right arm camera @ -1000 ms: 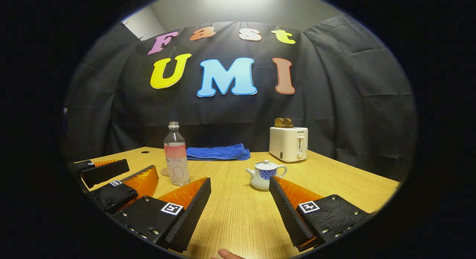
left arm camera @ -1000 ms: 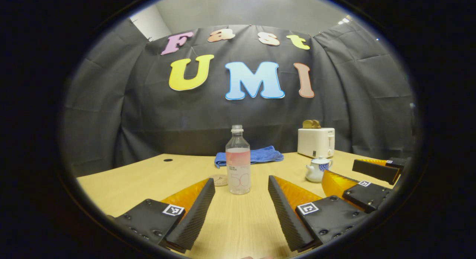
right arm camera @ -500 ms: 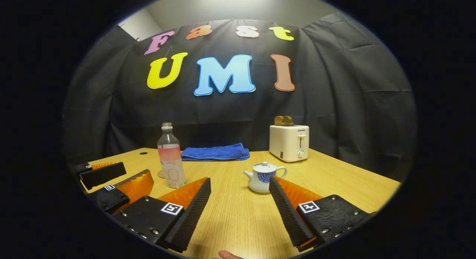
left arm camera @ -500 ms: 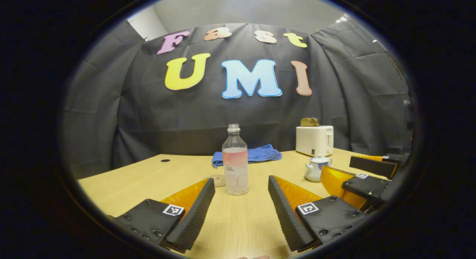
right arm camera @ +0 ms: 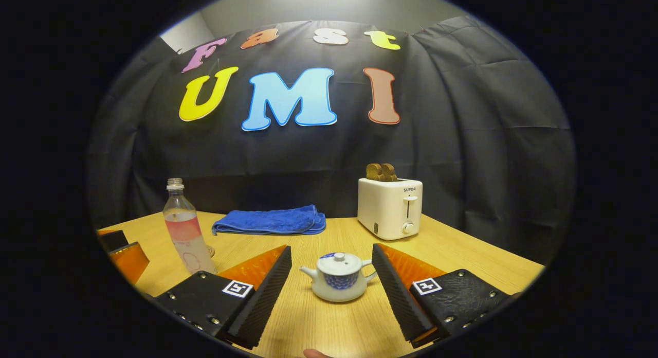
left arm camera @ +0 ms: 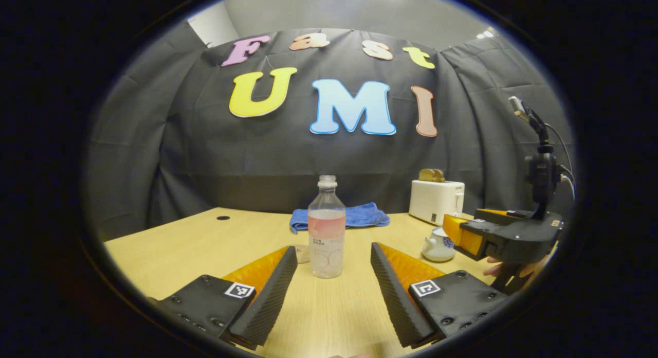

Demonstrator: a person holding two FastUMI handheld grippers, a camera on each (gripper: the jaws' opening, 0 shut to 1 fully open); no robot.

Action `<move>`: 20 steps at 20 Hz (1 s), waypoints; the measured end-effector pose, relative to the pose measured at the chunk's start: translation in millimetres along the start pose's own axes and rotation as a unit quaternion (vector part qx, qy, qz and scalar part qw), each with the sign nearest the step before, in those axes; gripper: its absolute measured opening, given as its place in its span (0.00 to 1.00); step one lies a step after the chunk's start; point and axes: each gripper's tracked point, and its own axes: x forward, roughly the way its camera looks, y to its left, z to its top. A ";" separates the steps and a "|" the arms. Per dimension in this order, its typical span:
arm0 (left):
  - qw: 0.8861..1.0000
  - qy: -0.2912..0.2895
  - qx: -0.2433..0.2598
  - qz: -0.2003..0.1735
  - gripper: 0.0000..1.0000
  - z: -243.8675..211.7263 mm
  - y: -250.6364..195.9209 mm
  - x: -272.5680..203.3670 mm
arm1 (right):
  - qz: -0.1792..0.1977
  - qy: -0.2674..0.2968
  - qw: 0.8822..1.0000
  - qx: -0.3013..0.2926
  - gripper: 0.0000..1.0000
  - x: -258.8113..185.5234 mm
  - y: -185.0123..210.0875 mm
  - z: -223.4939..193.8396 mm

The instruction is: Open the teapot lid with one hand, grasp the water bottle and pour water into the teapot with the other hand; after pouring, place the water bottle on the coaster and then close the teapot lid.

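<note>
My left tongs (left arm camera: pixel 333 275) are spread wide and empty, with the water bottle (left arm camera: pixel 326 229) standing upright on the tabletop (left arm camera: pixel 180 250) just ahead, centred between the fingers. My right tongs (right arm camera: pixel 331 283) are also released, lined up on the teapot (right arm camera: pixel 339 283), which sits between their tips, untouched, lid (right arm camera: pixel 337 264) on. From the left gripper view the right tongs (left arm camera: pixel 465 237) hover near the teapot (left arm camera: pixel 438 245).

I judge the bottle light, roughly half full, with a thin wall that will give under a hard squeeze and smooth enough to slip; I'd grip mid-body at the label band. Its long axis is vertical, open neck up, no cap visible. The teapot looks ceramic, so fragile; I'd pinch the small lid knob gently. In the right gripper view its spout points left, handle right.
</note>
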 end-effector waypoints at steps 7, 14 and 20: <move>1.000 -0.001 0.005 0.010 1.00 2.1 12.3 7.7 | -0.004 0.021 1.000 -0.005 0.89 39.0 -4.4 -9.3; 1.000 0.013 0.003 0.017 1.00 -6.0 22.3 20.0 | -0.006 0.043 0.999 -0.005 0.49 55.8 -7.0 -24.1; 1.000 0.011 0.006 0.015 1.00 -5.1 22.3 22.6 | -0.016 0.043 0.999 -0.014 0.22 48.0 -7.5 -17.5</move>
